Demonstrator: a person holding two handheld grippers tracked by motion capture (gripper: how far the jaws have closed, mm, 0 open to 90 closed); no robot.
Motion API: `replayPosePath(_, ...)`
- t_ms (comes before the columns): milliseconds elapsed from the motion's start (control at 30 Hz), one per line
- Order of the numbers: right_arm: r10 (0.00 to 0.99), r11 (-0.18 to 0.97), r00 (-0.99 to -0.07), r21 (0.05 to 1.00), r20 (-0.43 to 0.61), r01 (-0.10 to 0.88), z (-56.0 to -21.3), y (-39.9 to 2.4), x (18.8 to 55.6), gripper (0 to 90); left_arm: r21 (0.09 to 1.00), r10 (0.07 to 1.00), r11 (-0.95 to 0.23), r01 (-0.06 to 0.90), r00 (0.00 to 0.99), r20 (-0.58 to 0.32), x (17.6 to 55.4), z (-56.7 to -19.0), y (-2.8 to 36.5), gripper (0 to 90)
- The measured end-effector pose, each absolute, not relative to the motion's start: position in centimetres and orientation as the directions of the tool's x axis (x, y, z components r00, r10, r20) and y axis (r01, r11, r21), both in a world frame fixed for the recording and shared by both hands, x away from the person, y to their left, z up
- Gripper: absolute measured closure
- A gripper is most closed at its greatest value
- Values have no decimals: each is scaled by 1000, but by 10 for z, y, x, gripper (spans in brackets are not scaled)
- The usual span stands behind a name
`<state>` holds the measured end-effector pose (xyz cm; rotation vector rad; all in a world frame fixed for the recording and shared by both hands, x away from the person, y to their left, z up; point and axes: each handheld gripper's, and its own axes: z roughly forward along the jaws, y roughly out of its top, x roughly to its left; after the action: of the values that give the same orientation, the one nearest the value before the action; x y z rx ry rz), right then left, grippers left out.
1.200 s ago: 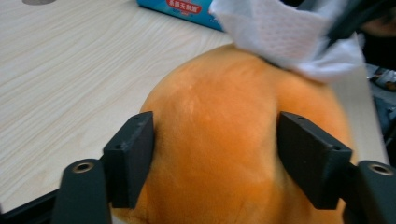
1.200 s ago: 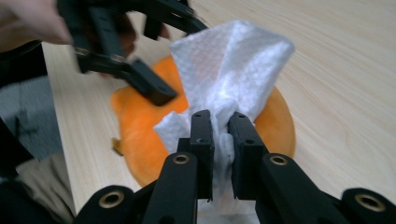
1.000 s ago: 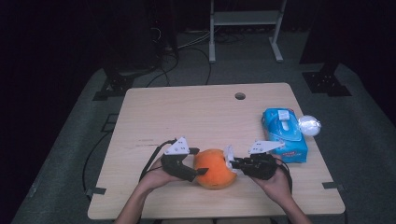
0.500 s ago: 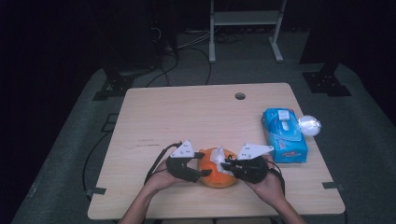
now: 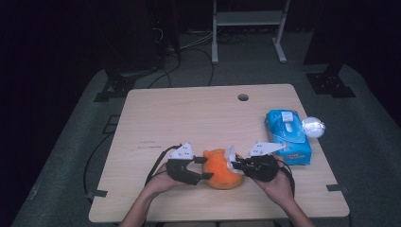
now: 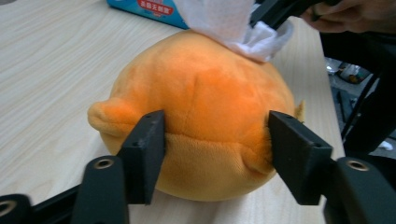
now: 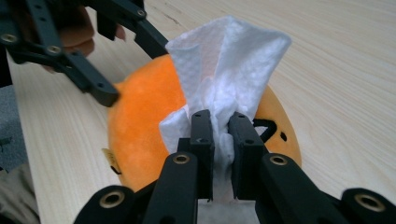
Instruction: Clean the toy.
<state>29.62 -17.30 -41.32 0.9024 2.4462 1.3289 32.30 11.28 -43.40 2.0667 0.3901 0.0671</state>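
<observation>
Lower centre of high view, left gripper (image 6: 217,161) jaws just closing, seemingly pressing orange plush toy (image 6: 196,112), right gripper (image 7: 220,144) clamped on white tissue (image 7: 229,60).

Black tools (image 5: 201,168) (brass screws), grey plates

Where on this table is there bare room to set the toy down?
The far half of the table, behind the orange plush toy, and the left side are bare. The right edge is crowded with the blue wipes pack; both grippers flank the toy at the near edge.
</observation>
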Motion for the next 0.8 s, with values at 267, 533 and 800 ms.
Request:
replayPosePath(267, 522, 438, -848, 826, 87, 355, -410, -143, 282, 808, 853, 333, -454, 259, 937, -107, 325, -437, 106, 390)
replayPosePath(533, 586, 443, -808, 816, 50, 372, -411, -166, 290, 808, 867, 340, -403, 292, 928, -155, 327, -441, 107, 273)
replayPosePath(800, 546, 442, -835, 826, 61, 349, -408, -153, 281, 808, 866, 317, -433, 248, 942, -111, 322, -442, 99, 320)
